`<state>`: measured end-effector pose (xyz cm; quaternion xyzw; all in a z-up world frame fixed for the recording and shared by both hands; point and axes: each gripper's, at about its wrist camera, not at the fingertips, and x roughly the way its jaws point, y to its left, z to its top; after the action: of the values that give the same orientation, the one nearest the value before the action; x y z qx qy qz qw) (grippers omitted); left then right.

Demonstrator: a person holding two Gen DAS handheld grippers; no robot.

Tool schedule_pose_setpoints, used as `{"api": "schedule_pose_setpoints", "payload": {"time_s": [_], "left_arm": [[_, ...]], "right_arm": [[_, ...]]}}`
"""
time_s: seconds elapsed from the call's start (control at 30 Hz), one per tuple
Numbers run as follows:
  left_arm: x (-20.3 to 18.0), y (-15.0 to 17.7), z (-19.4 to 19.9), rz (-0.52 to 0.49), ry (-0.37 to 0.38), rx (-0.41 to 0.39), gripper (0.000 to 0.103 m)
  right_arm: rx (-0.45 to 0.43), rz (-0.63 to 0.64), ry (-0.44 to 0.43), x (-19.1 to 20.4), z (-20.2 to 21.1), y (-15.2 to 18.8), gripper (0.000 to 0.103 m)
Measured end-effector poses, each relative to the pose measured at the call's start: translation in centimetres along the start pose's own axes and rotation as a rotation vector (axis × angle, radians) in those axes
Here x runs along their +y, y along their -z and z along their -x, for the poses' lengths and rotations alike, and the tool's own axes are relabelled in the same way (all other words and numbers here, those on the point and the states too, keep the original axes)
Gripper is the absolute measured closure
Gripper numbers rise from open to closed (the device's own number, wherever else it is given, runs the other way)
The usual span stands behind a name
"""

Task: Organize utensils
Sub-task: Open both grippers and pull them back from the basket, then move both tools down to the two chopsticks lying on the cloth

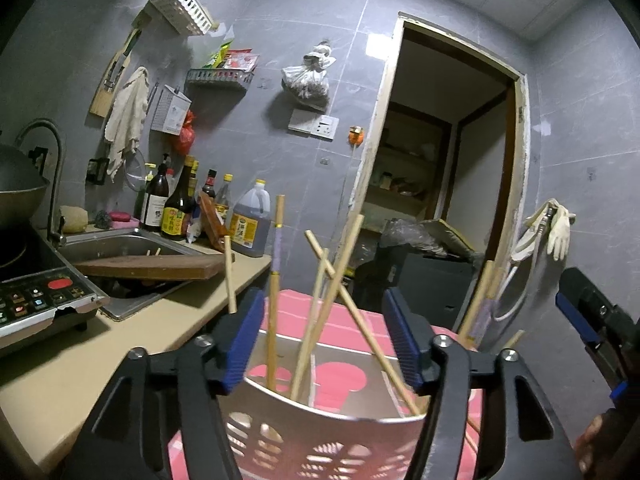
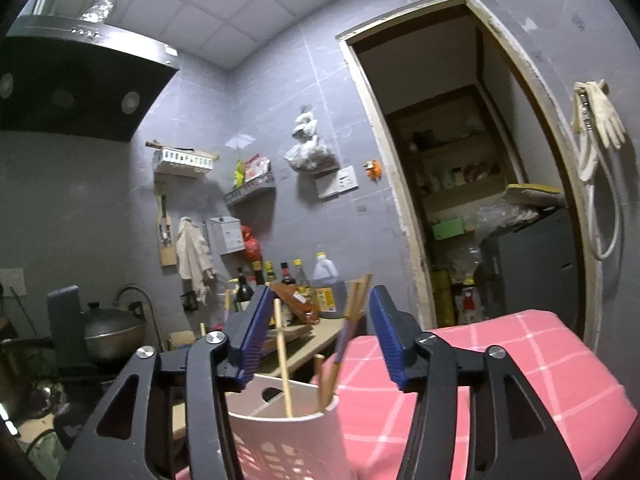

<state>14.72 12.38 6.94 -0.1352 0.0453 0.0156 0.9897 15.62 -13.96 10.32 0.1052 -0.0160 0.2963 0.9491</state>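
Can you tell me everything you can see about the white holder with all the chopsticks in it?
The white holder looks like thin plastic, with a smooth curved rim on top and rows of cut-out holes lower down. It stands upright on a pink checked cloth, close in front of both cameras. Several wooden chopsticks lean inside it at different angles, crossing each other; one has purple and yellow bands. The left gripper frames it with blue fingers spread open. I cannot tell whether they touch it.

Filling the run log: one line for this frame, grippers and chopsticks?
left gripper: open, empty | right gripper: open, empty | chopsticks: standing in white holder | holder on pink checked cloth
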Motion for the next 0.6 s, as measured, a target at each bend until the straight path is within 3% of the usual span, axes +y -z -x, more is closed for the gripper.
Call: {"api": "schedule_pose_setpoints", "payload": {"time_s": [0.2, 0.4, 0.6], "left_arm": [[-2.2, -0.1, 1.6, -0.009, 0.062, 0.023, 0.021], [-4.8, 0.5, 3.0, -0.021, 0.134, 0.050, 0.008], [-7.4, 1.5, 3.3, -0.040, 0.184, 0.111, 0.007]], "right_arm": [[0.024, 0.008, 0.062, -2.1, 3.1, -1.1, 0.024], [0.037, 0.032, 0.133, -4.1, 6.1, -2.0, 0.002], [0.090, 0.061, 0.196, -6.1, 8.1, -2.3, 0.000]]}}
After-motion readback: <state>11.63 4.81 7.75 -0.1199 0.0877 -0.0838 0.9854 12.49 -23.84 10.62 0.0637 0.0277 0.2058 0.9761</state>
